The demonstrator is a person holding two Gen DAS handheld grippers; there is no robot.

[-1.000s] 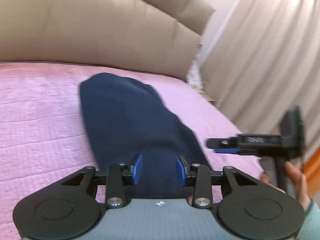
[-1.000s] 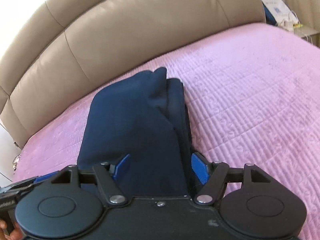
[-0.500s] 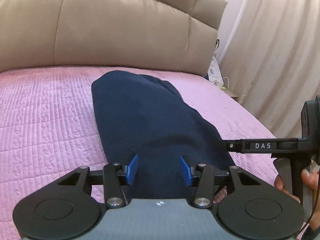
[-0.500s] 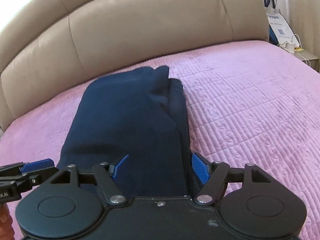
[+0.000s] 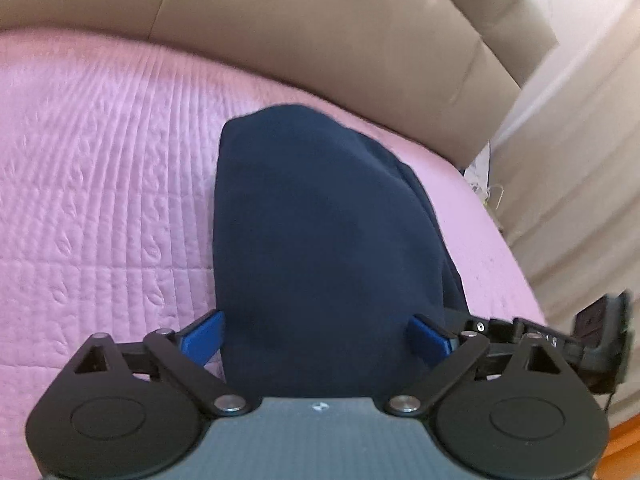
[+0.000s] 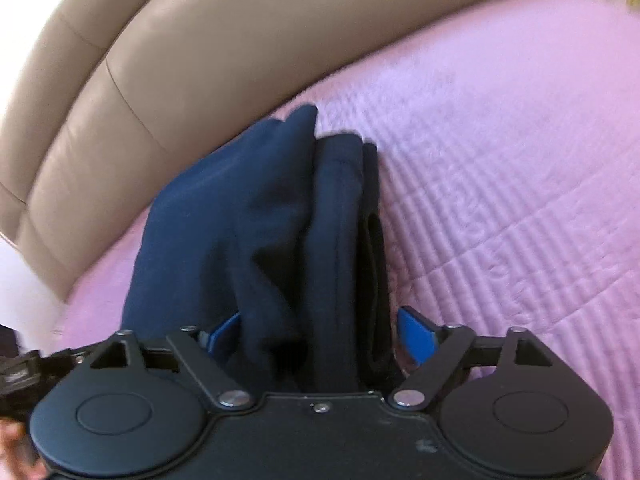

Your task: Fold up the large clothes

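A dark navy garment (image 5: 320,240) lies folded into a long narrow strip on the pink quilted bed (image 5: 100,200). My left gripper (image 5: 316,336) is open, its blue pads on either side of the strip's near end. In the right wrist view the garment (image 6: 260,232) shows stacked layers along its right edge. My right gripper (image 6: 320,336) is open, its jaws astride the near end of the folds. The right gripper also shows at the right edge of the left wrist view (image 5: 560,340).
A beige padded headboard (image 5: 320,40) stands behind the bed. Beige curtains (image 5: 580,160) hang at the right, with a small bedside stand by them. The quilt (image 6: 500,160) stretches wide on both sides of the garment.
Both grippers have dropped lower and closer to the near end of the garment. The left jaws have opened wider. The views tilted down toward the bed.
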